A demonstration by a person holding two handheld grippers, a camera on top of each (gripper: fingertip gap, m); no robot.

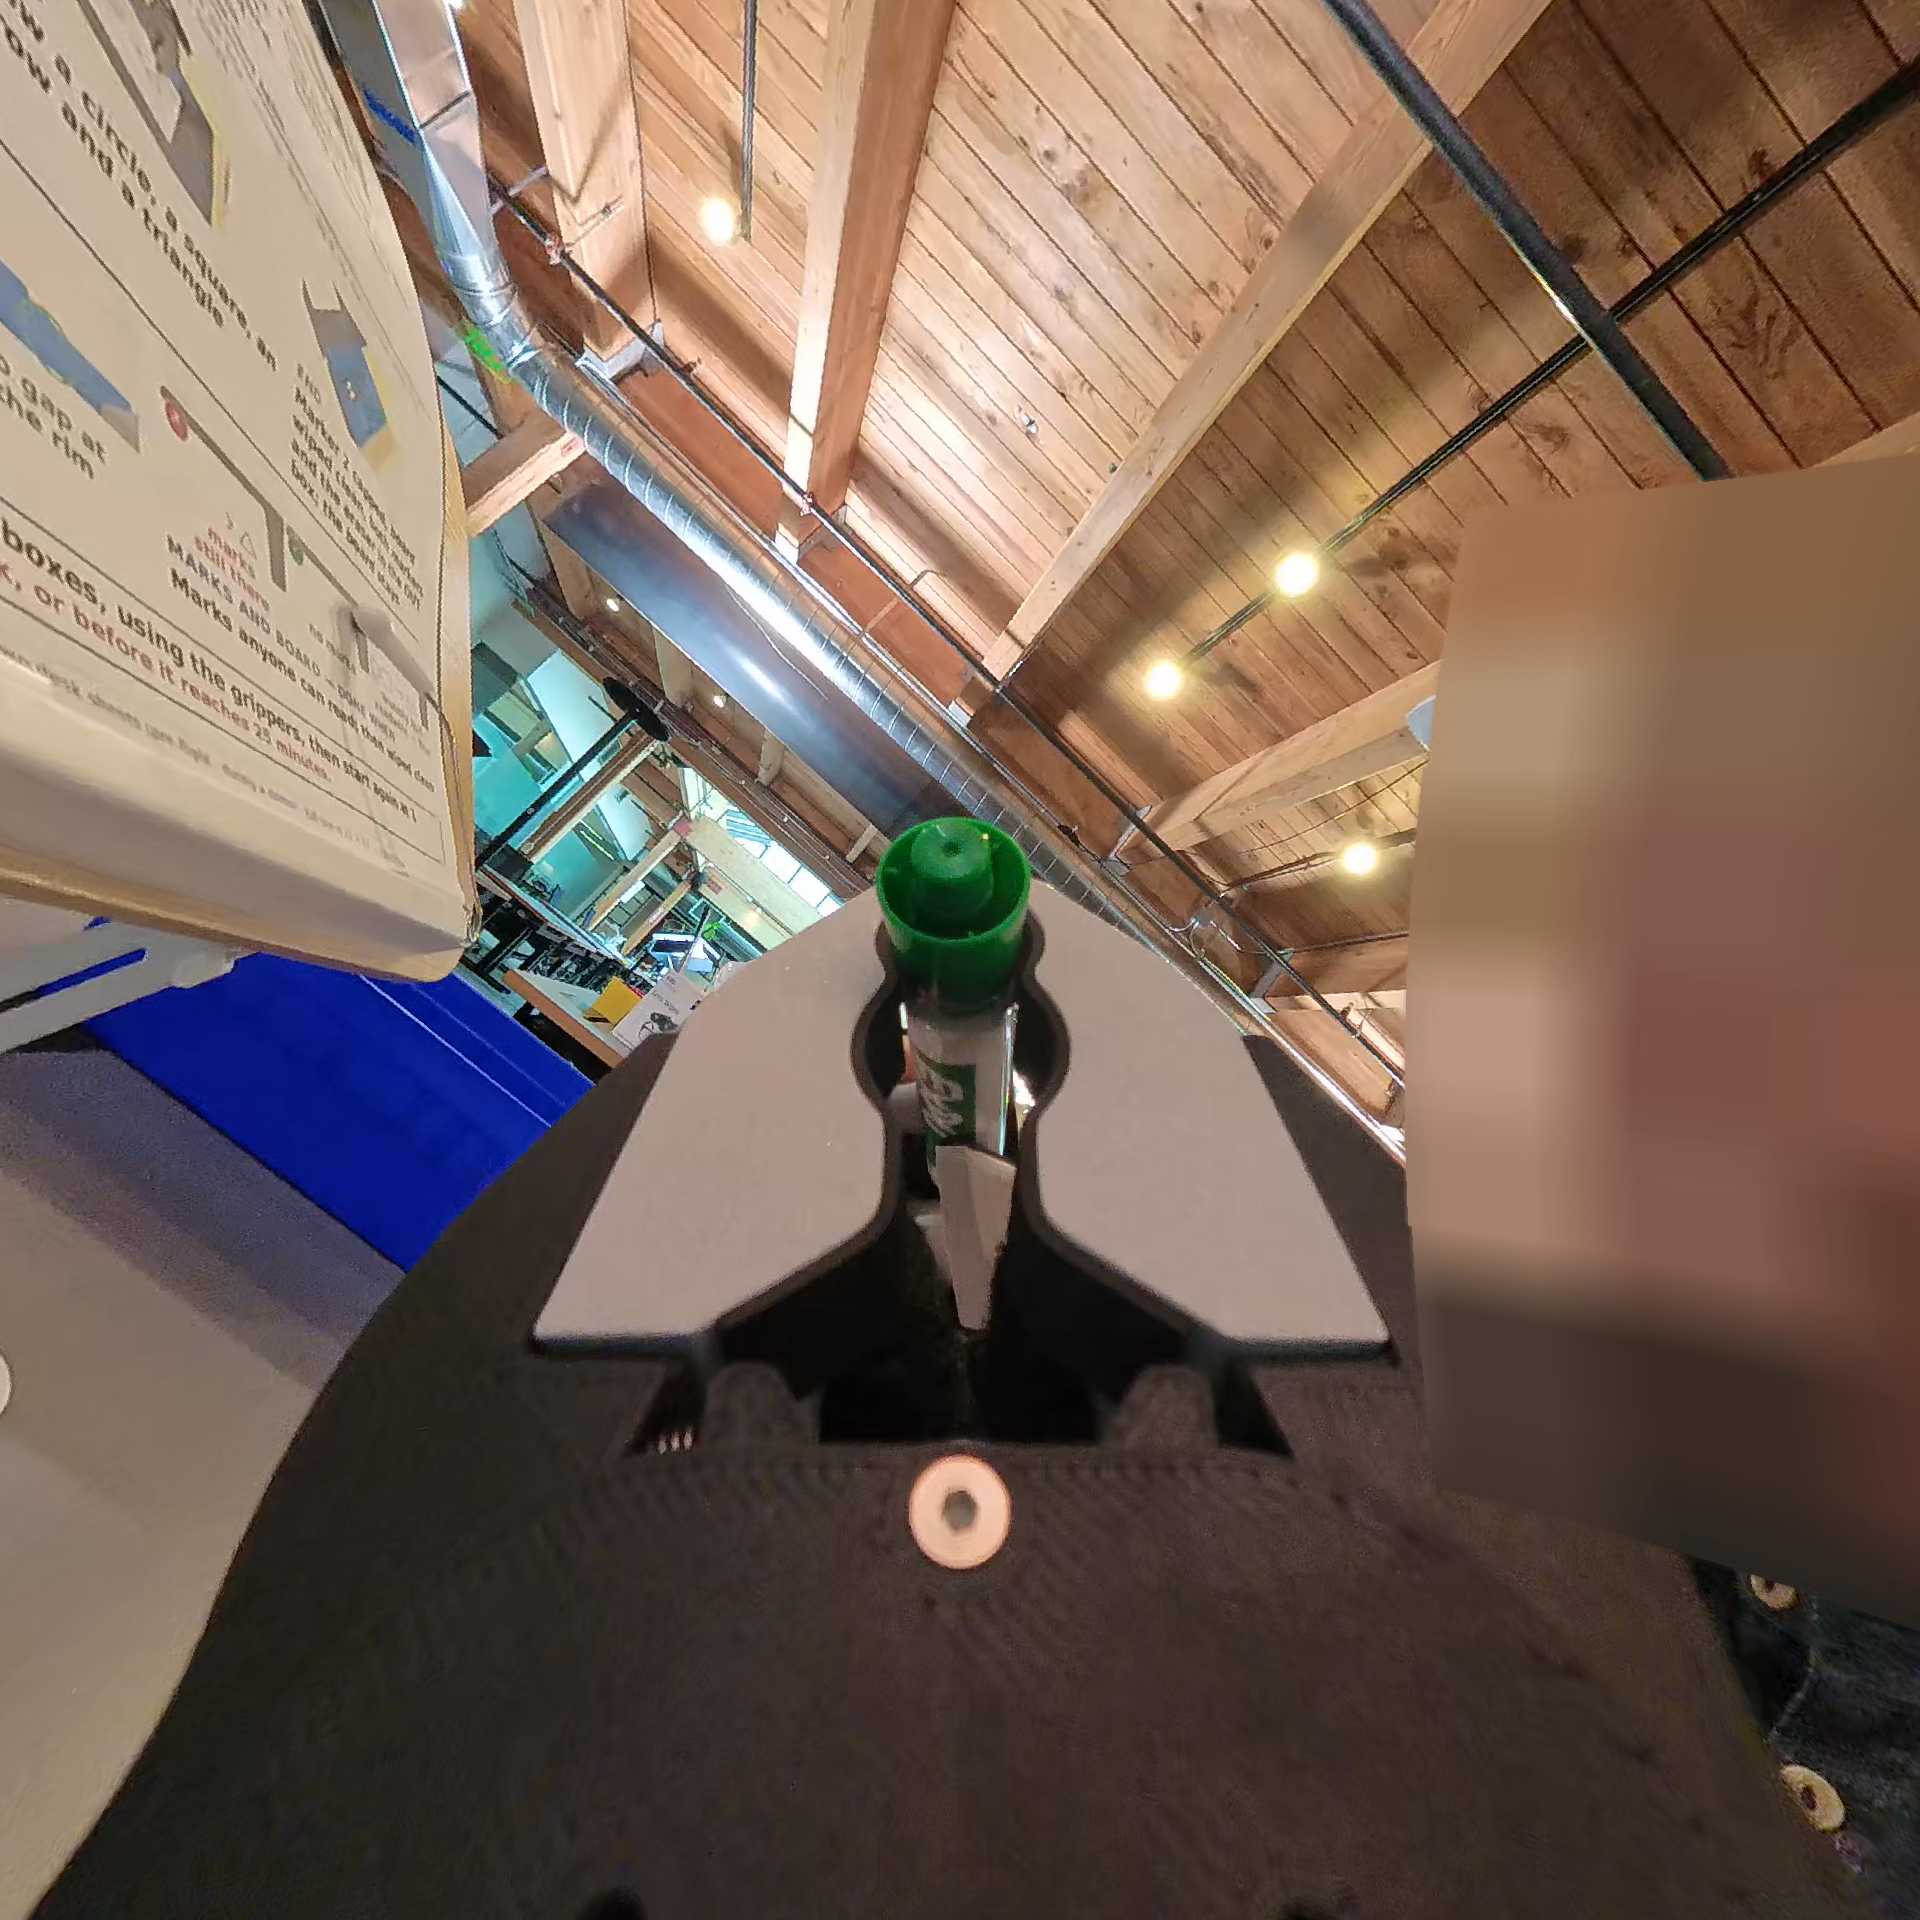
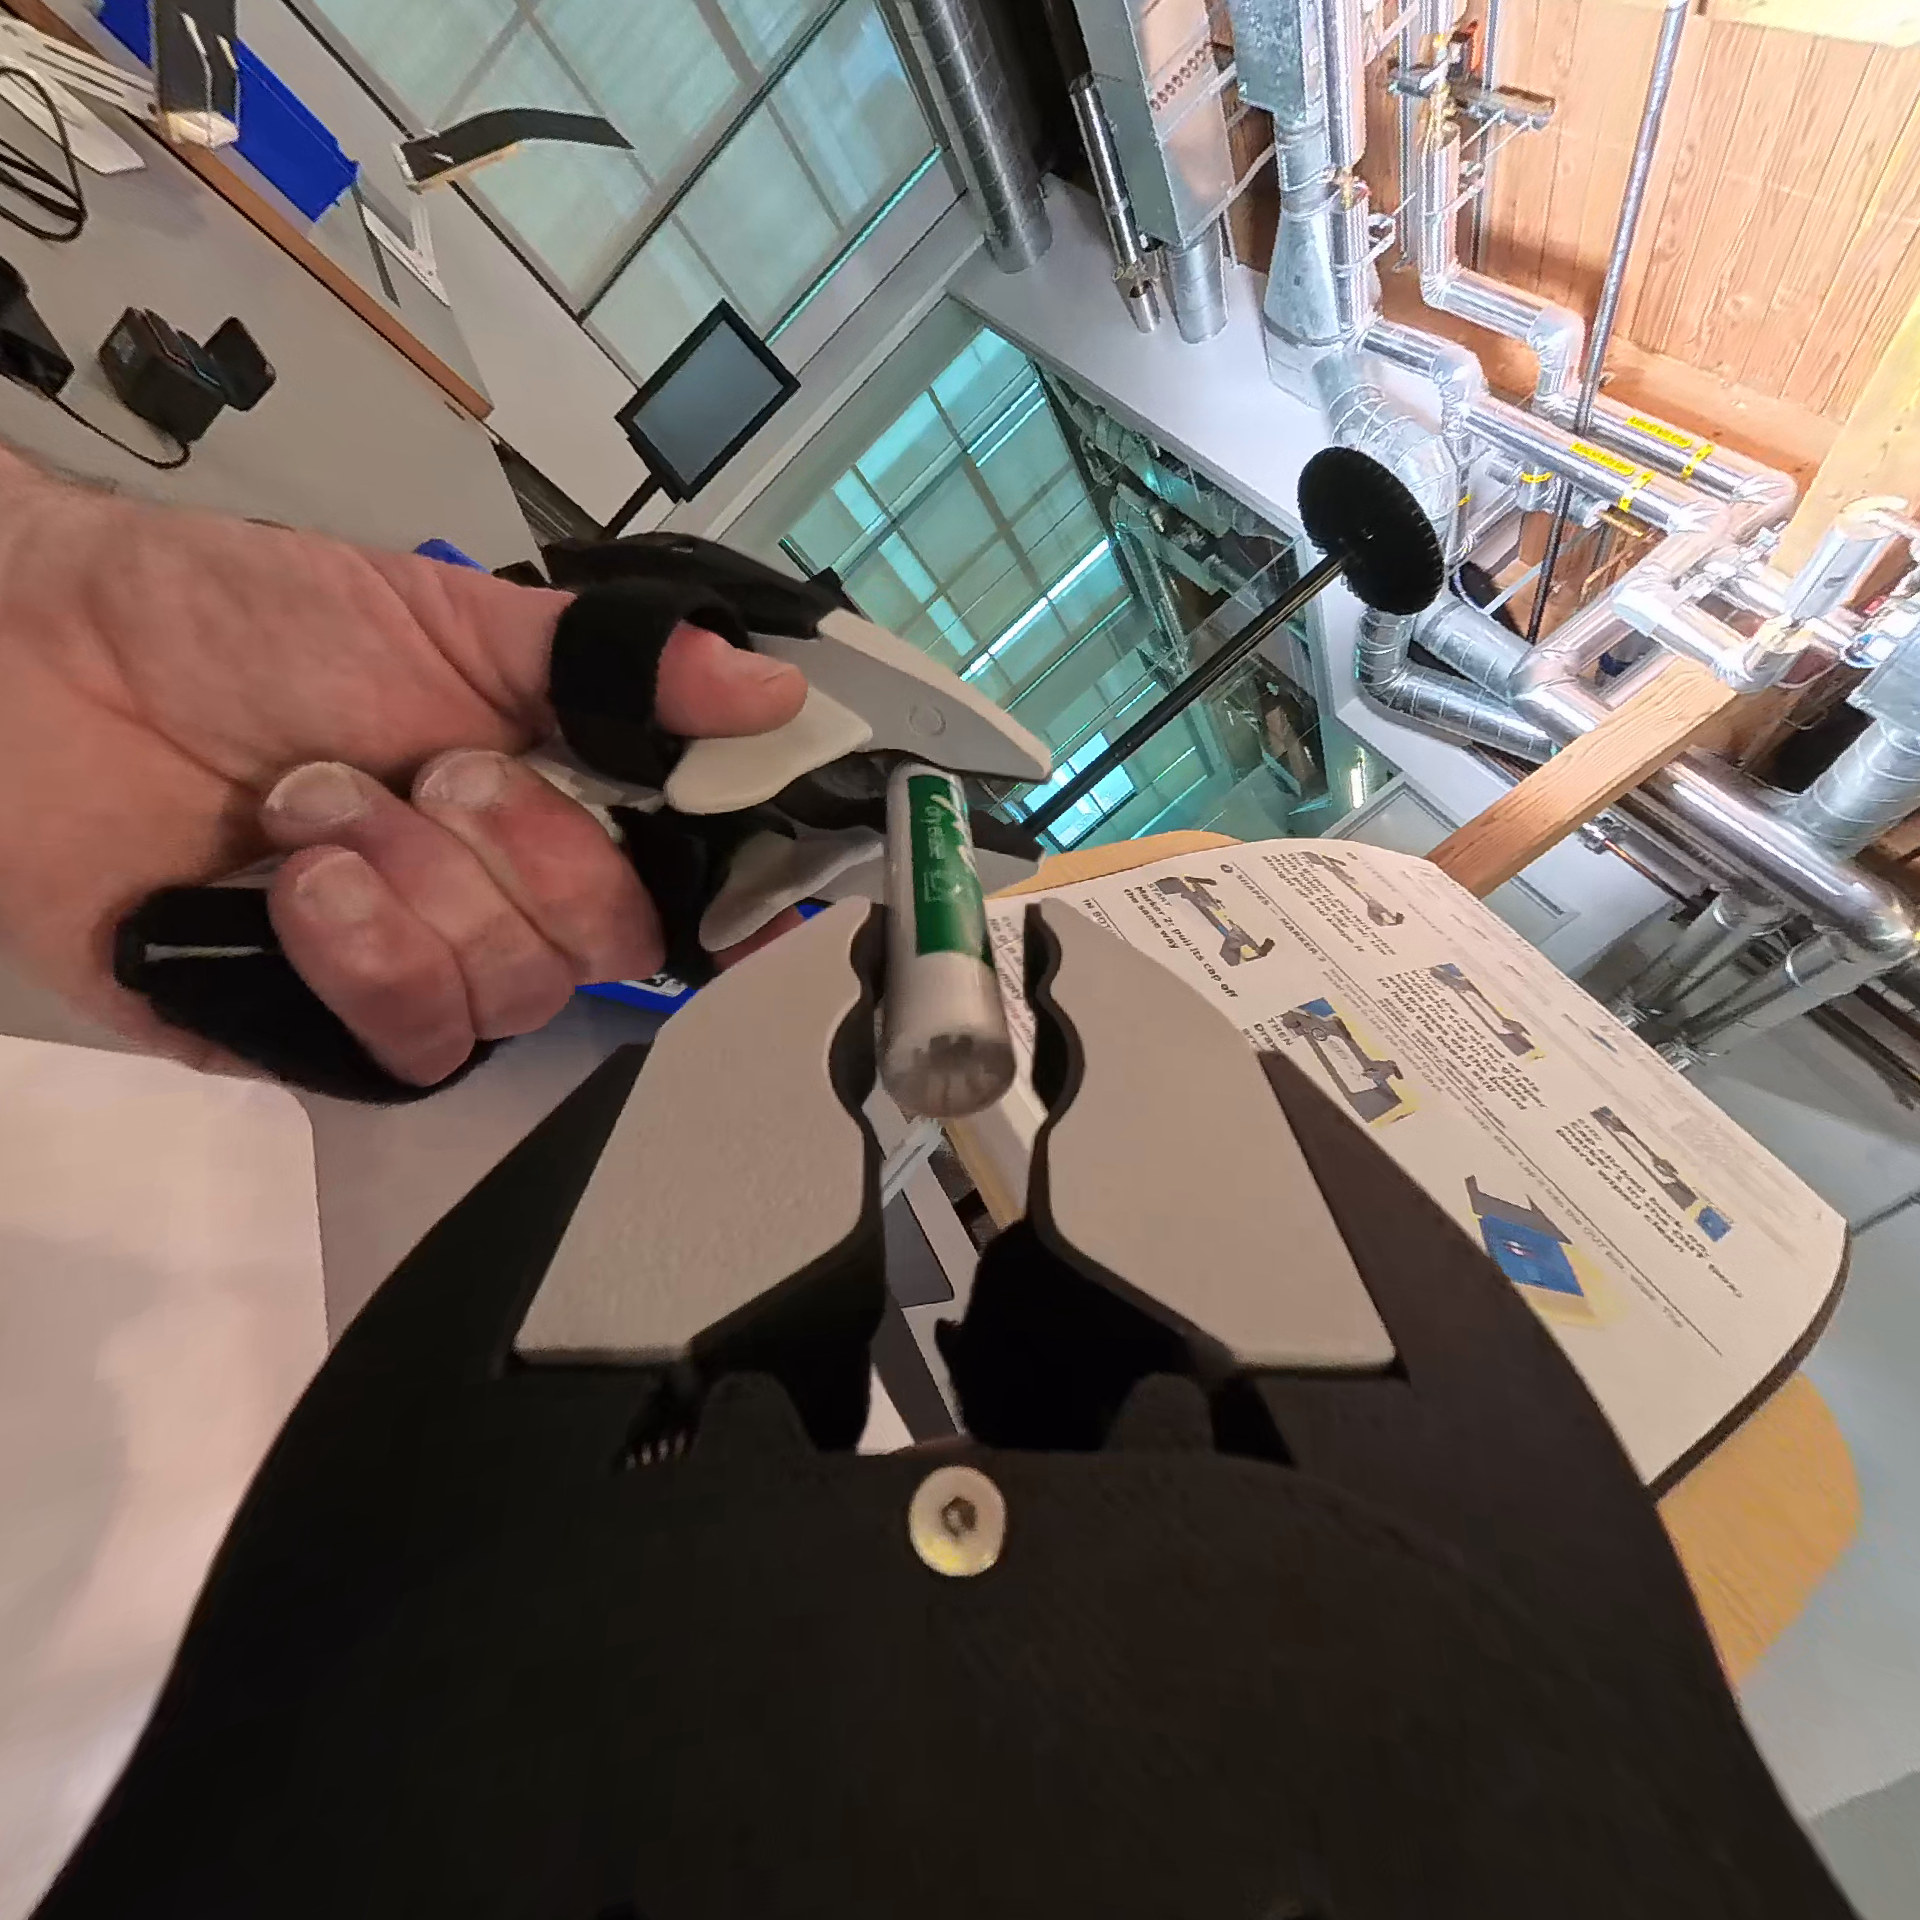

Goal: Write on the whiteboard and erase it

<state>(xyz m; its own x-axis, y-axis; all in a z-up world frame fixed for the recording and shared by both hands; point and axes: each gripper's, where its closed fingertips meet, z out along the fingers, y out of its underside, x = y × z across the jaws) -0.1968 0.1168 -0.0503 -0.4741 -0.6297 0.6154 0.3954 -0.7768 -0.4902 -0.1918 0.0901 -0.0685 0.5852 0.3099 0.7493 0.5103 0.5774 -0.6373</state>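
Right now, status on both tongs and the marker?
Left tongs clamped on the green marker, cap on. Right tongs open around its tail, not gripping. Instruction sheet close behind.

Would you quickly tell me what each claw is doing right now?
Left claw: closed on the green marker.
Right claw: open around the marker's rear end, not gripping.

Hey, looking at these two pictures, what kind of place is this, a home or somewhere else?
Probably a converted industrial workshop or lab: a wood-plank ceiling, exposed metal ducts, and worktables with small equipment.
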